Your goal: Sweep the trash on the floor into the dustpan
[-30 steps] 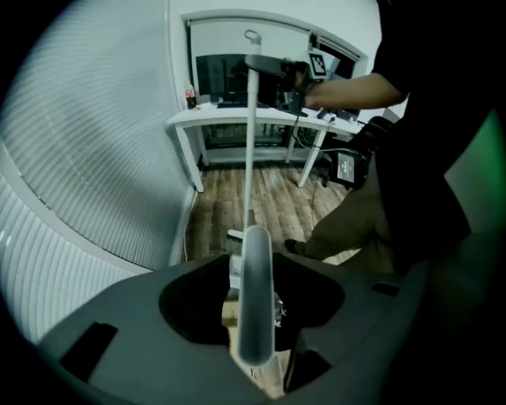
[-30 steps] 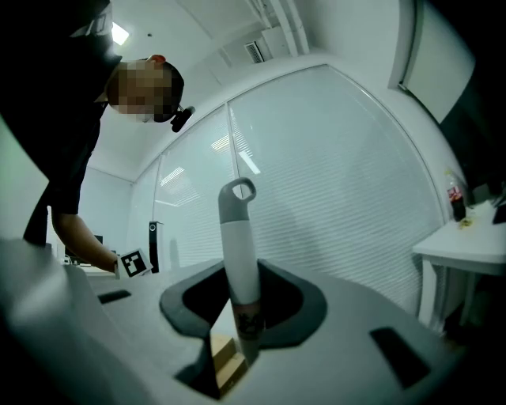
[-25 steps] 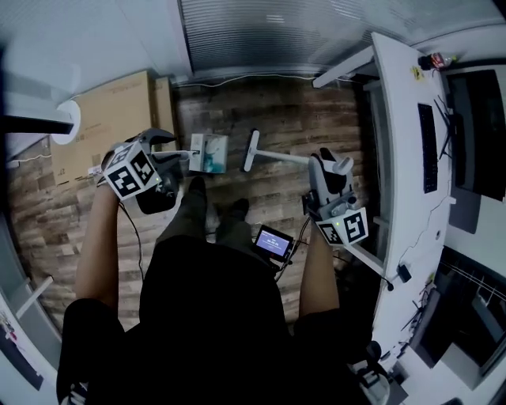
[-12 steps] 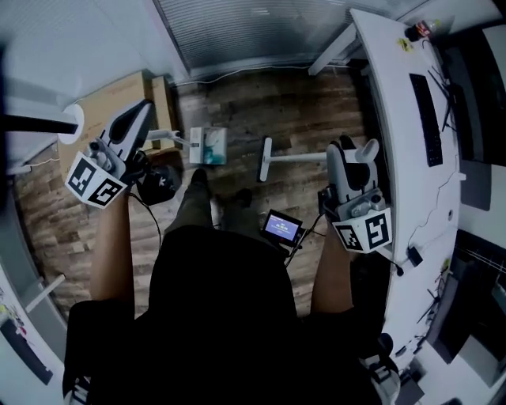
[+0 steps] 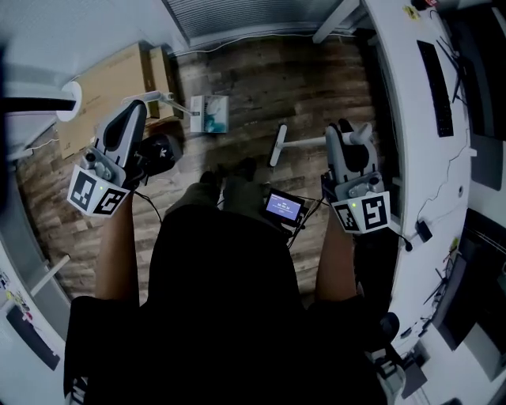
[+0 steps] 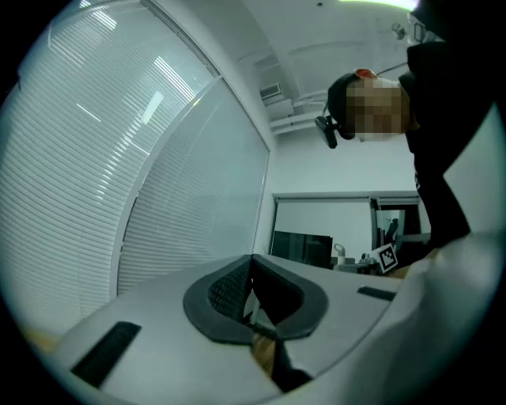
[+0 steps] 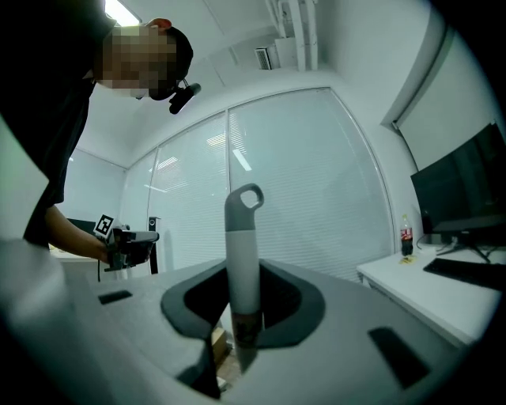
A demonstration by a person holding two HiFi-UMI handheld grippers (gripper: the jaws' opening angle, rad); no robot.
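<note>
The white dustpan (image 5: 209, 113) sits on the wood floor (image 5: 261, 79) ahead of the person's shoes. Its thin white handle (image 5: 168, 100) rises to the left, up to my left gripper (image 5: 141, 105). That gripper is shut, and in the left gripper view only a thin white sliver shows below the pads of the left gripper (image 6: 253, 277). My right gripper (image 5: 346, 136) is shut on the broom handle (image 5: 308, 142), whose head (image 5: 278, 145) is near the floor. In the right gripper view the grey looped end of the broom handle (image 7: 243, 237) stands up out of the right gripper (image 7: 243, 316). I cannot make out loose trash.
A cardboard box (image 5: 103, 87) stands at the far left by the wall. A long white desk (image 5: 403, 119) with a keyboard (image 5: 437, 75) runs down the right side. A small screen (image 5: 283, 207) hangs at the person's waist. Window blinds (image 5: 237, 16) line the far wall.
My left gripper went from open beside the dustpan handle to shut, and rose and turned. The right gripper and broom shifted to the right, toward the desk. The head view tilted.
</note>
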